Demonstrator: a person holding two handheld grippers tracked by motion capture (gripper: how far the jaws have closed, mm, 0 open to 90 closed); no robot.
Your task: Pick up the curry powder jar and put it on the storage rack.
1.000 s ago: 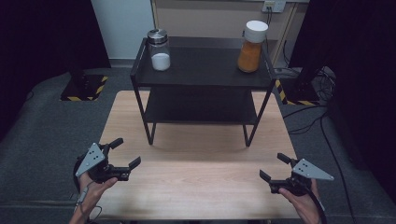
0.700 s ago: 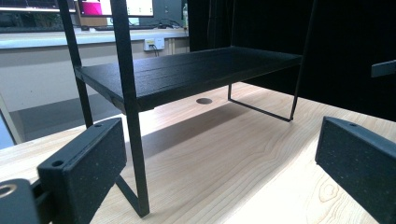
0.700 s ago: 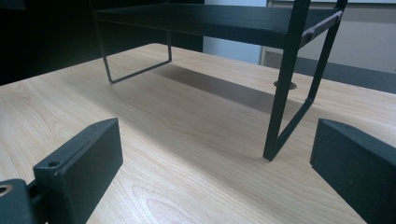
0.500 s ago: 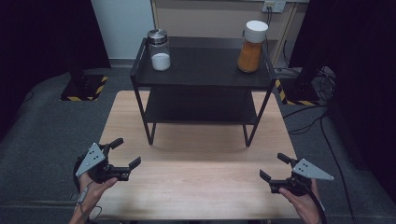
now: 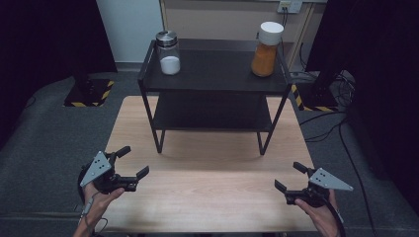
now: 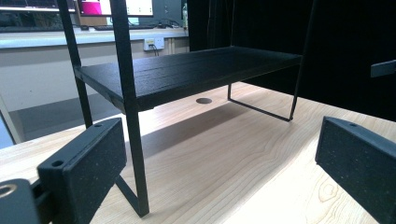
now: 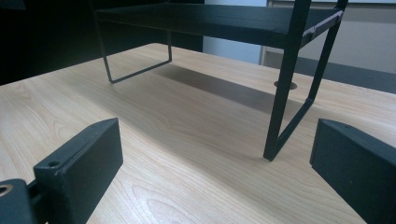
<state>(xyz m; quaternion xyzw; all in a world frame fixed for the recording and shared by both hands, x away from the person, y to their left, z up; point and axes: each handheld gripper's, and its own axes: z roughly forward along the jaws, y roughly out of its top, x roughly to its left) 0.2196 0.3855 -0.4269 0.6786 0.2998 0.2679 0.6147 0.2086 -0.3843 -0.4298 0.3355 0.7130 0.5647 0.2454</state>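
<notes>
A black two-tier metal shelf [image 5: 216,79] stands at the far half of the wooden table [image 5: 212,197]. On its top tier sit a glass jar of white powder [image 5: 169,59] with a metal lid at the left and a jar of orange powder [image 5: 266,49] with a white lid at the right. My left gripper [image 5: 133,162] rests open near the table's front left corner, jaws empty. My right gripper [image 5: 290,177] is open near the front right, also empty. In the left gripper view the shelf's lower tier [image 6: 187,72] and a front leg [image 6: 133,140] rise close ahead.
Grey carpet surrounds the table. Cables [image 5: 336,123] trail on the floor at the right. A yellow-black striped base [image 5: 89,94] lies at the far left. A small round hole [image 6: 203,100] marks the tabletop under the shelf. Open wood lies between the two grippers.
</notes>
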